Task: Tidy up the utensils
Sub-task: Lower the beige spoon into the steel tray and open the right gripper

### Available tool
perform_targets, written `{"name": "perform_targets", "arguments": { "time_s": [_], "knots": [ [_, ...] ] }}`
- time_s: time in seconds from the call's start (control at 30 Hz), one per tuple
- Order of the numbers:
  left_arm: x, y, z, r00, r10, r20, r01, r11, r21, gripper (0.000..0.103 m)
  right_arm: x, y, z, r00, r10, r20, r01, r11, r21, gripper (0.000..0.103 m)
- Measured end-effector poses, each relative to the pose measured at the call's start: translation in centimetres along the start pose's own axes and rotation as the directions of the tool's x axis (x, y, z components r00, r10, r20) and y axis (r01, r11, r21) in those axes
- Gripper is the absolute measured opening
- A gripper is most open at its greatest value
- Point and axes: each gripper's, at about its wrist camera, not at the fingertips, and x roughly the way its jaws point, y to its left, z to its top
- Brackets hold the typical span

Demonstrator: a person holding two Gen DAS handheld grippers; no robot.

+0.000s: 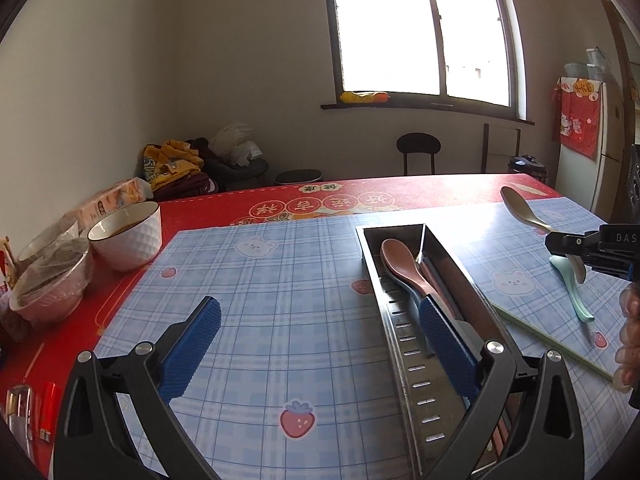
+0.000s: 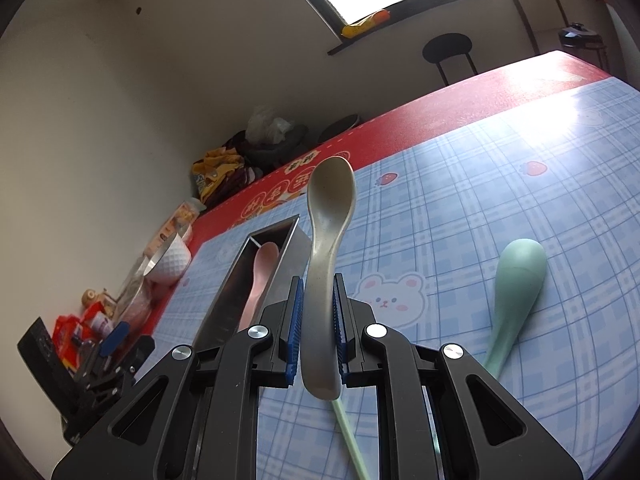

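My right gripper [image 2: 318,320] is shut on the handle of a beige spoon [image 2: 328,216], held above the blue checked mat with its bowl pointing away. A mint green spoon [image 2: 516,280] and a green chopstick [image 2: 348,432] lie on the mat beneath and to the right. Left of them stands the long steel tray [image 2: 224,304], with a pink spoon [image 2: 260,276] inside. My left gripper [image 1: 320,324] is open wide with nothing between its pads. Its right pad [image 1: 444,340] hangs over the tray [image 1: 404,344], just behind the pink spoon [image 1: 400,264]. The beige spoon [image 1: 516,204] shows at right.
A white bowl [image 1: 128,236], wrapped bowls [image 1: 52,280] and a tissue pack sit on the red tablecloth at the left. Lighters [image 1: 48,412] lie by the near left edge. A person's hand [image 1: 628,340] is at the right edge. A chair [image 1: 418,148] stands beyond the table.
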Motion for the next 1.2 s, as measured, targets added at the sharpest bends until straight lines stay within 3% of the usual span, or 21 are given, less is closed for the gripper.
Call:
{"name": "perform_targets", "arguments": {
  "time_s": [0.13,0.23,0.33,0.5,0.73,1.2],
  "knots": [
    [-0.4,1.4,-0.1,1.000,-0.004,0.027,0.005,0.998,-0.059,0.097,0.9,2.5,0.3,0.999,-0.009,-0.049,0.008,1.000,-0.023,0.014],
    [-0.6,1.6,-0.4,0.999,0.029,0.039,-0.027,0.998,-0.051,0.097,2.1,4.8,0.4,0.996,-0.012,-0.086,0.009,0.999,-0.041,0.014],
    [-0.2,2.1,-0.5,1.000,0.023,0.019,-0.022,0.997,-0.077,0.097,4.4,6.3,0.3,0.985,0.004,-0.170,-0.002,1.000,0.011,0.014],
    [0.0,3.1,-0.6,1.000,0.023,0.001,-0.022,0.991,-0.129,0.097,7.6,8.4,0.0,0.966,-0.061,-0.253,0.064,0.998,0.003,0.014],
    [0.2,4.0,-0.7,1.000,0.024,-0.010,-0.025,0.984,-0.174,0.097,10.0,9.6,-0.5,0.944,-0.143,-0.299,0.142,0.990,-0.027,0.014],
    [-0.1,4.1,-0.6,1.000,0.009,-0.005,-0.010,0.982,-0.190,0.097,12.2,10.6,-0.7,0.926,-0.206,-0.318,0.196,0.979,-0.065,0.015]
  ]
}}
